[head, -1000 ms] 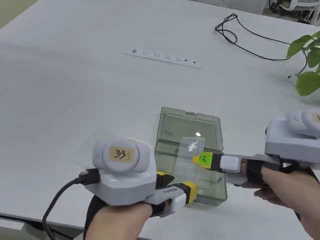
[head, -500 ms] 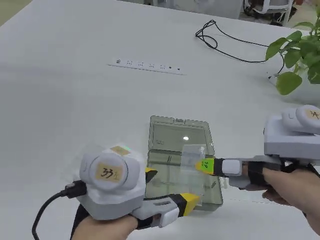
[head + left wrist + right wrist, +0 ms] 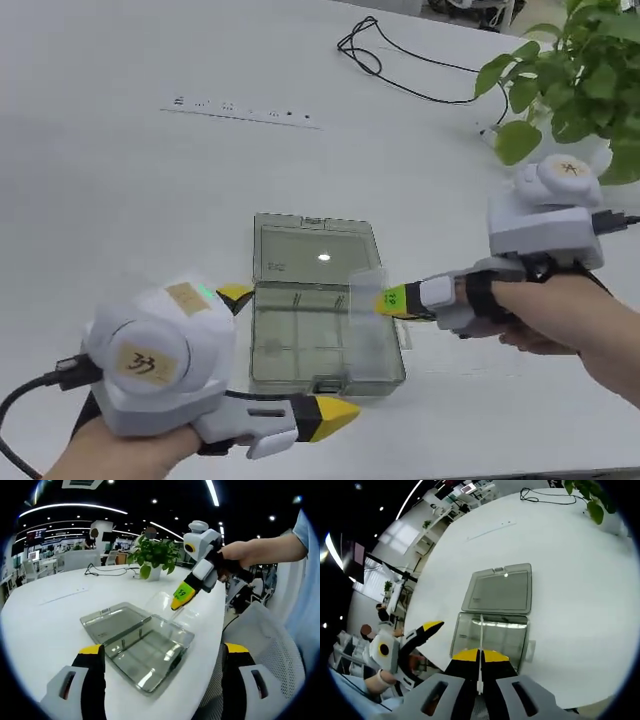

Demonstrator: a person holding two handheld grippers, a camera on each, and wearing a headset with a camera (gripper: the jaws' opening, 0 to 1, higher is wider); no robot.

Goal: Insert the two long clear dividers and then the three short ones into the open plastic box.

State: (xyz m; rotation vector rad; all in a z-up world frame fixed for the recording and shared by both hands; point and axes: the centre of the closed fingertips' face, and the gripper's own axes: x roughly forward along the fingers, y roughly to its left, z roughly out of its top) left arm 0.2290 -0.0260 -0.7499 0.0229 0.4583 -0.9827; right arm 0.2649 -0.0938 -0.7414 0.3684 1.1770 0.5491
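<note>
We log: the right hand-held gripper [image 3: 385, 299], clamped on a clear plastic divider [image 3: 365, 288], has come down over the open smoky plastic box [image 3: 300, 386] near the white counter's [image 3: 120, 200] front edge. Seating it looks next. Left hand-held gripper [image 3: 285, 352]: jaws apart, empty.

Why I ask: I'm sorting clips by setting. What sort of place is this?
Probably an open-plan office: a large white table with a power strip and a potted plant, plus office chairs and strip ceiling lights behind.
</note>
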